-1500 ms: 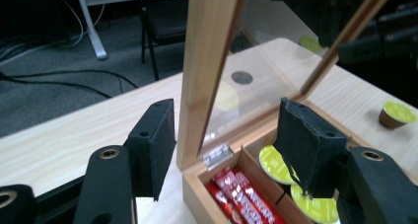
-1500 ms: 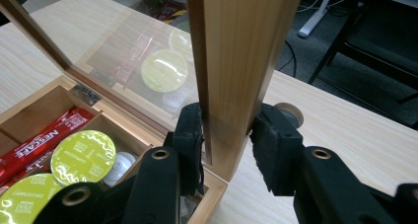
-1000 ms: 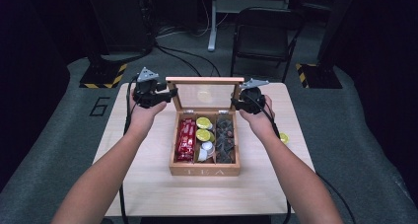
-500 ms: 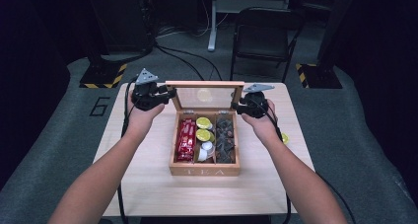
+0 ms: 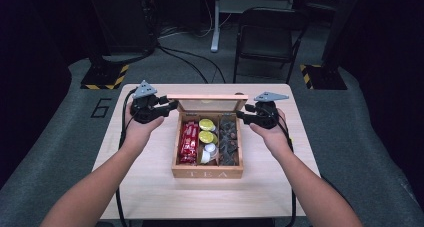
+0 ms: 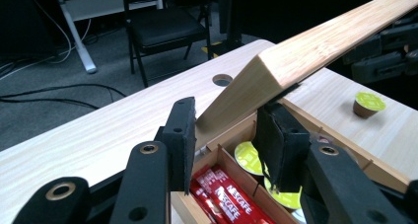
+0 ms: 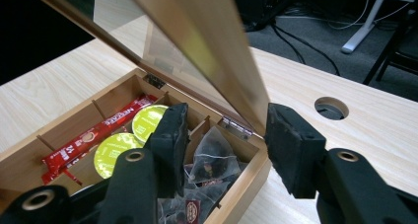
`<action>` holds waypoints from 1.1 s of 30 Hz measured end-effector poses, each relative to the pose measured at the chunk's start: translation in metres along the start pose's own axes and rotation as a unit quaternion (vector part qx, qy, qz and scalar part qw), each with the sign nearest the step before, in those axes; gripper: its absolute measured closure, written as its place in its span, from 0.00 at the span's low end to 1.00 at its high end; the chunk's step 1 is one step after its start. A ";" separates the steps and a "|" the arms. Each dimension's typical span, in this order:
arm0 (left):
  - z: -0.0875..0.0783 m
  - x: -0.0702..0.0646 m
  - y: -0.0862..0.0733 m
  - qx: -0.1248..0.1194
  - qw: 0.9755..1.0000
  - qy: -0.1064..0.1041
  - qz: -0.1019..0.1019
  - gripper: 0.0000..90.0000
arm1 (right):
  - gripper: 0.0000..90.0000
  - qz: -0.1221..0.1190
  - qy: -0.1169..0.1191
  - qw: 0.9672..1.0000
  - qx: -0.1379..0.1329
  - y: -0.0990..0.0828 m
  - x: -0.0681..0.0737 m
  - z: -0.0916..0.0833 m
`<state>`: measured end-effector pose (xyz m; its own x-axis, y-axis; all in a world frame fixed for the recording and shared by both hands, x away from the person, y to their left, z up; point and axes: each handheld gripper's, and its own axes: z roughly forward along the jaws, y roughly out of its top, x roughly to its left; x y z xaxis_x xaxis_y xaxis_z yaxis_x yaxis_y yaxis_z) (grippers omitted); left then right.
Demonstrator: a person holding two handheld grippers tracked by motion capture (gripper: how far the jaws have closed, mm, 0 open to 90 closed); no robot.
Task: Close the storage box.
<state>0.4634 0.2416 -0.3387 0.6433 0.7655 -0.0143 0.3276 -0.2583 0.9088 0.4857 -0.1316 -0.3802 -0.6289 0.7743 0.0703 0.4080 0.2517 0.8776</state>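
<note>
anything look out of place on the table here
One yellow-lidded capsule sits loose on the table, outside the tea box, while matching capsules lie in the middle compartment.

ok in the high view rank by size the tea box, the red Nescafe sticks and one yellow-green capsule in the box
1. Tea box, by far the largest.
2. Red Nescafe sticks, a long narrow bundle.
3. Yellow-green capsule, smallest.
</note>
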 end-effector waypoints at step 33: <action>-0.020 -0.021 -0.032 0.011 1.000 -0.025 0.010 0.62 | 0.57 -0.082 0.010 0.996 -0.021 -0.002 0.036 -0.046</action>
<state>0.4251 0.2457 -0.3590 0.6830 0.7302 -0.0181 0.3294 -0.2858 0.8999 0.4317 -0.1314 -0.3578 -0.6980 0.7130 -0.0664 0.2712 0.3491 0.8970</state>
